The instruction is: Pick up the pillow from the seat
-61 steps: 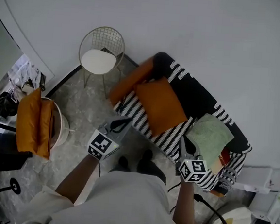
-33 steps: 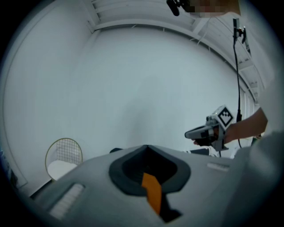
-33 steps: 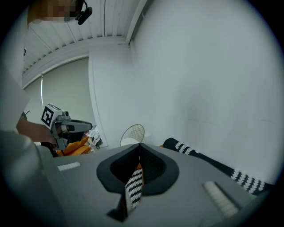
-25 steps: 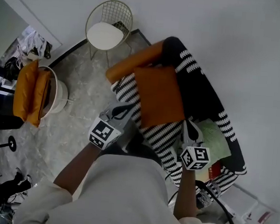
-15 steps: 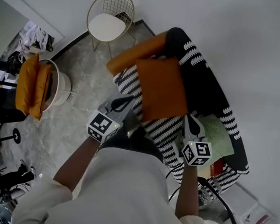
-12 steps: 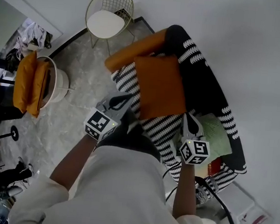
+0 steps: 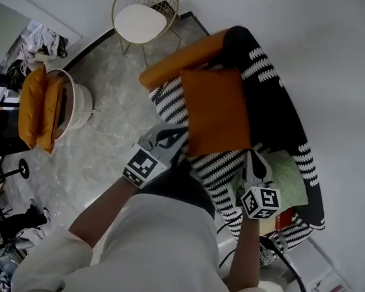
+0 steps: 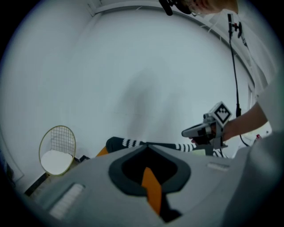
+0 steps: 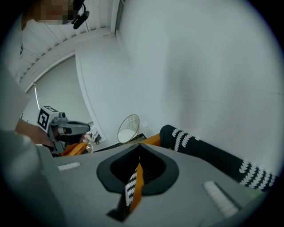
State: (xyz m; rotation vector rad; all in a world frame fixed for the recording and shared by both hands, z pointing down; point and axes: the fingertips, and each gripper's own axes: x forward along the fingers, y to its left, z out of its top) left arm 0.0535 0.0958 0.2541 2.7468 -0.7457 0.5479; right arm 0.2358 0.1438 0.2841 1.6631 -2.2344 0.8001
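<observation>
An orange pillow (image 7: pixel 214 110) lies flat on the black-and-white striped seat (image 7: pixel 170 106) of a sofa, its far edge up against the dark backrest (image 7: pixel 272 99). An orange bolster (image 7: pixel 184 56) runs along the sofa's end just beyond the pillow, and a pale green cushion (image 7: pixel 289 176) sits on the seat further to the right.

The person stands at the front of the sofa with both arms reaching out. The left gripper (image 7: pixel 176 134) points at the pillow's near left corner and is just beside it – whether it touches cannot be told from the head view. Its jaws are pressed together with nothing between them; the left gripper view shows the two tips meeting in a point.

The right gripper (image 7: pixel 255 159) is over the striped seat by the pillow's near right corner, between the pillow and the green cushion. Its jaws are also fully closed and hold nothing – the right gripper view shows their tips meeting.

A gold wire chair (image 7: pixel 144 8) with a white seat pad stands on the grey marbled floor (image 7: pixel 111 126) past the sofa's end.
</observation>
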